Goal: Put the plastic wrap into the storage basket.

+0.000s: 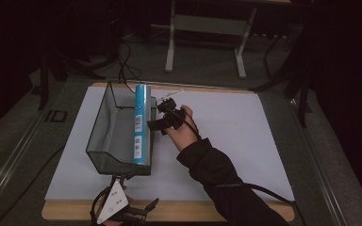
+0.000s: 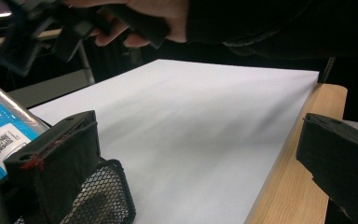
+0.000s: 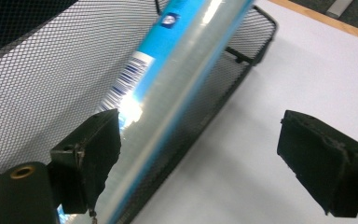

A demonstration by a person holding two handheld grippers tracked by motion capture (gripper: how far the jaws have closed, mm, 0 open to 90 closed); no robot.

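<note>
Holding my left hand-held gripper (image 1: 141, 213) wide open at the desk (image 1: 179, 211) edge, I judge the placing done: the blue tube (image 1: 141, 123) lies in the mesh basket (image 1: 104, 132), my right hand-held gripper (image 1: 162, 115) released beside it; only withdrawing remains.

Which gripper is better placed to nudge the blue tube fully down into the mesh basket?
Right. The right gripper hangs open beside the blue tube on the mesh basket rim; the left gripper sits at the basket's near corner.
</note>
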